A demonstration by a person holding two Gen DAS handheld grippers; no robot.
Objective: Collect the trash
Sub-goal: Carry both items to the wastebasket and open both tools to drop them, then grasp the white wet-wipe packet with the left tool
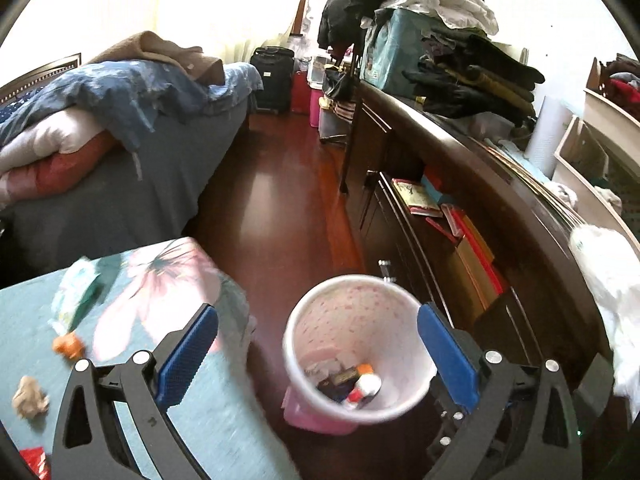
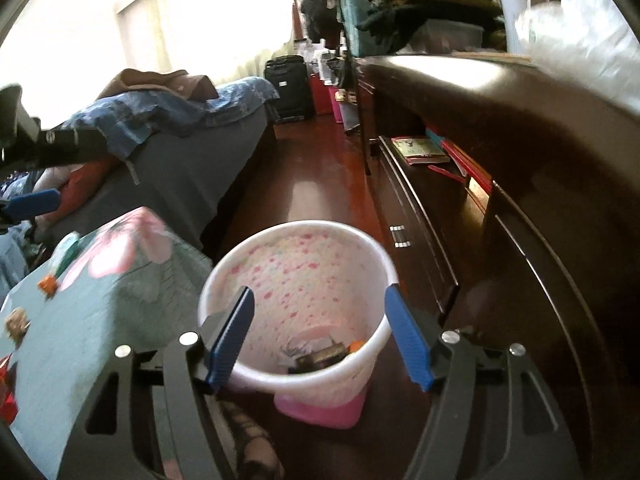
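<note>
A white bin with pink dots stands on the wood floor, with several pieces of trash in its bottom; it also shows in the right wrist view. My left gripper is open and empty above the bin and the edge of a floral-covered surface. On that surface lie a crumpled wrapper, an orange piece, a brown wad and a red scrap. My right gripper is open and empty, right over the bin's mouth.
A dark wooden cabinet with an open shelf of books runs along the right, piled with clothes. A bed stands at the left. A black suitcase stands at the far end. A white plastic bag hangs at the right.
</note>
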